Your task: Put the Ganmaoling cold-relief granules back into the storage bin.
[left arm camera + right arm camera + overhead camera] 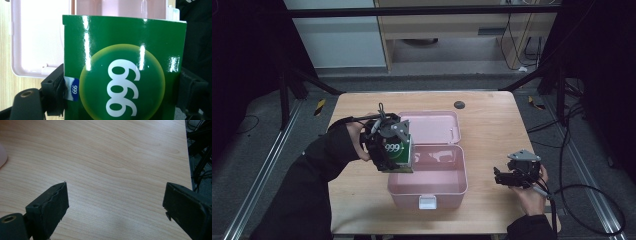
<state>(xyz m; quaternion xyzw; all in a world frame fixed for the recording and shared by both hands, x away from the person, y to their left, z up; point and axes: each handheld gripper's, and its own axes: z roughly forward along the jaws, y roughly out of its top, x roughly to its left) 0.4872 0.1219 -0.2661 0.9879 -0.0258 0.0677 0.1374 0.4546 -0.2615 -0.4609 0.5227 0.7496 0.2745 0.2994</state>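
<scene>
Green box (125, 72) clamped between left gripper (387, 142) jaws, above pink case (452, 187).

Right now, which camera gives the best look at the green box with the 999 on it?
The left gripper view: the green box sits close up between that gripper's jaws, its 999 print and blue side label plain. The high view shows the box small, held by the left gripper at the open pink case. The right gripper view looks at the bare wooden table.

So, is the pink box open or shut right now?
Open. The pink box has its lid folded back flat on the table, and its inside is exposed. The left gripper holds a green carton above it.
</scene>
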